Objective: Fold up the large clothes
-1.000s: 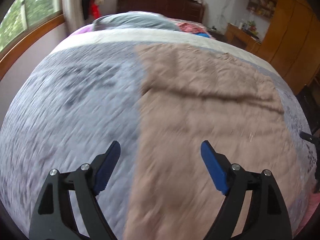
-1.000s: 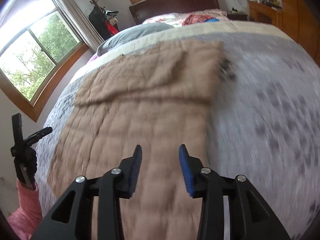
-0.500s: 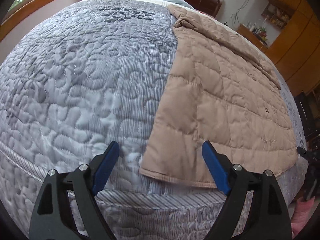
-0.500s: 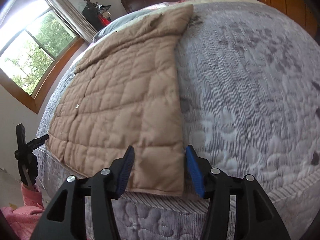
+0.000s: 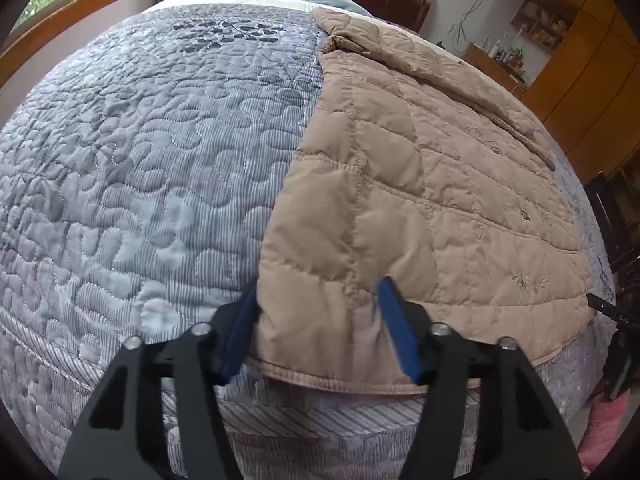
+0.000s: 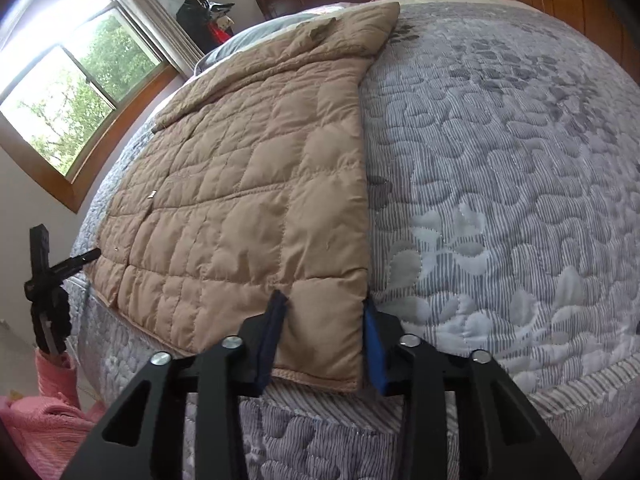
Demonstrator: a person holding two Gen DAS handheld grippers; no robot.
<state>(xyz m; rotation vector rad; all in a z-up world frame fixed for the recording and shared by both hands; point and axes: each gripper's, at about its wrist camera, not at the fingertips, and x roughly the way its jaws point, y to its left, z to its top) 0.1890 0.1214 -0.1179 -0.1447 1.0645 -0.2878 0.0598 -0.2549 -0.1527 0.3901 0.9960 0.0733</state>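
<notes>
The bed point(image 5: 120, 184) carries the tan quilted coat point(image 5: 420, 184) flat, hem at 6 o'clock. Each claw straddles 1 hem corner: left claw point(image 5: 316, 324) and right claw point(image 6: 324, 336), both spread, nothing pinched. Best close deep over the hem, then lift both corners evenly toward 12 o'clock.

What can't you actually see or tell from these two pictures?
- Left wrist view: whether the left gripper pinches the tan quilted garment; the cloth hides the pads.
- Right wrist view: the same for the right gripper.
- Both views: the garment's underside, against the bedspread.
</notes>
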